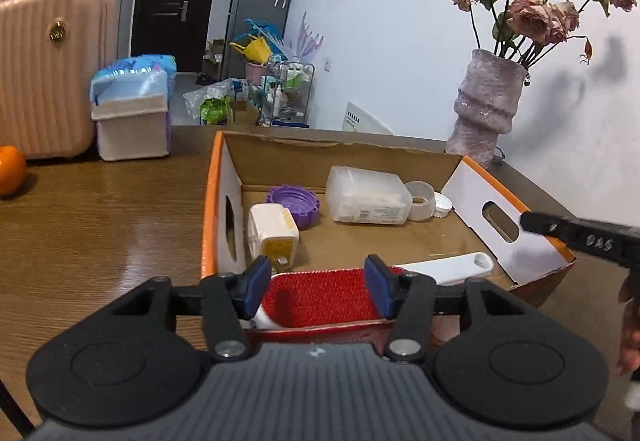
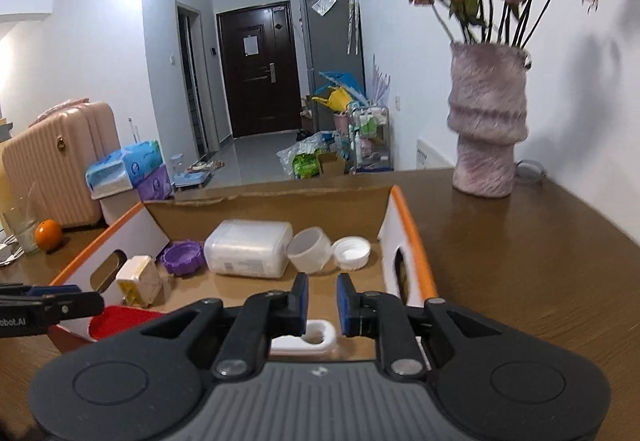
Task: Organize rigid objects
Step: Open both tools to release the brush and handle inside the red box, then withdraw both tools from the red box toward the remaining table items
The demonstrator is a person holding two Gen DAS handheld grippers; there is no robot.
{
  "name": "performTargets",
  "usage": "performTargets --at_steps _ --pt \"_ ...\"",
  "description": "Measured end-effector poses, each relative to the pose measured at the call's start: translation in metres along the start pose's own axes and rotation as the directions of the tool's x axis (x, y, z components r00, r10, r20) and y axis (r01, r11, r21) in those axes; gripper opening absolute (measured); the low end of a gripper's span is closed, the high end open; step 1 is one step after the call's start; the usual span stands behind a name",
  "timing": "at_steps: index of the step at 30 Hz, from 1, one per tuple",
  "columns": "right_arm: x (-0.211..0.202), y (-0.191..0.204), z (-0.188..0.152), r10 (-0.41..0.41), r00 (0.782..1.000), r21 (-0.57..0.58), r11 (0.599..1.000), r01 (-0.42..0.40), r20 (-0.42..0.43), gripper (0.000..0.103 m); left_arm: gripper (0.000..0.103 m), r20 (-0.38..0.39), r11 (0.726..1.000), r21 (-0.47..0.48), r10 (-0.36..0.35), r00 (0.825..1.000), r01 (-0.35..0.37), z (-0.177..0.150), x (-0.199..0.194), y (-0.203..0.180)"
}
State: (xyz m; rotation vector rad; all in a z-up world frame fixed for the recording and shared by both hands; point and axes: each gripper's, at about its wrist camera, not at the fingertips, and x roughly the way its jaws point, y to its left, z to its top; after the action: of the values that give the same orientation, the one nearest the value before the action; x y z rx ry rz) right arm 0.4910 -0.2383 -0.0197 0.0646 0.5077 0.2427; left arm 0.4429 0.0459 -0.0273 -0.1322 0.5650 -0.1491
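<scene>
Left wrist view: left gripper (image 1: 316, 287), jaws wide, straddles the red-bristled white plastic brush (image 1: 320, 297) at the orange-rimmed cardboard box's (image 1: 210, 209) near edge, apparently depositing it; right gripper (image 2: 322, 299) hovers narrowly parted, empty.

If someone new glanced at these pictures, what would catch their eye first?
Probably the orange-edged cardboard box on the wooden table, holding a purple cap, a translucent container and a red brush beneath the open left gripper. Beside the box stands a vase of faded pink roses.
</scene>
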Motion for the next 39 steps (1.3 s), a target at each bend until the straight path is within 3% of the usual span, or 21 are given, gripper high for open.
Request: performTargets --at_steps 3,5,11,13,15,17,20,22,25,30,39 --pt "-0.022 -0.001 0.012 -0.002 1.000 -0.017 1.000 0.003 0.018 0.019 0.068 0.034 1.000 0.018 0.006 0.999 -0.006 0.009 -0.018 -0.003" --pt "-0.038 0.002 0.019 -0.009 0.999 -0.033 0.999 0.010 0.031 0.022 0.069 0.064 0.999 0.025 0.018 0.998 -0.020 0.016 -0.033 -0.007" --pt "-0.092 0.017 0.034 0.001 0.996 -0.073 0.997 0.006 0.090 0.045 0.078 0.170 0.997 0.052 0.044 0.985 -0.054 0.027 -0.090 -0.024" --pt "-0.108 0.025 0.036 0.018 0.993 -0.091 0.996 -0.007 0.118 0.053 0.085 0.233 0.992 0.073 0.083 0.969 -0.102 0.027 -0.110 -0.032" --pt "-0.123 0.032 0.035 0.040 0.989 -0.103 0.994 -0.025 0.141 0.056 0.089 0.297 0.983 0.093 0.125 0.947 -0.159 0.025 -0.127 -0.039" --pt "-0.134 0.037 0.033 0.044 0.985 -0.103 0.994 -0.027 0.169 0.059 0.092 0.327 0.980 0.088 0.140 0.935 -0.178 0.022 -0.143 -0.042" --pt "-0.153 0.044 0.025 0.045 0.970 -0.110 0.994 -0.020 0.239 0.077 0.102 0.376 0.982 0.069 0.135 0.917 -0.173 0.016 -0.166 -0.043" --pt "-0.166 0.050 0.018 0.030 0.951 -0.125 0.992 0.009 0.309 0.093 0.103 0.426 0.978 0.073 0.148 0.892 -0.197 0.008 -0.180 -0.046" --pt "-0.185 0.057 0.005 0.014 0.917 -0.155 0.986 0.052 0.398 0.098 0.103 0.463 0.971 0.087 0.160 0.872 -0.224 -0.003 -0.191 -0.050" --pt "-0.208 0.061 -0.013 0.004 0.885 -0.158 0.984 0.078 0.465 0.100 0.103 0.482 0.975 0.058 0.161 0.861 -0.215 -0.020 -0.204 -0.050" --pt "-0.241 0.062 -0.032 0.007 0.875 -0.118 0.991 0.058 0.484 0.103 0.103 0.483 0.980 0.052 0.144 0.864 -0.192 -0.042 -0.224 -0.050"
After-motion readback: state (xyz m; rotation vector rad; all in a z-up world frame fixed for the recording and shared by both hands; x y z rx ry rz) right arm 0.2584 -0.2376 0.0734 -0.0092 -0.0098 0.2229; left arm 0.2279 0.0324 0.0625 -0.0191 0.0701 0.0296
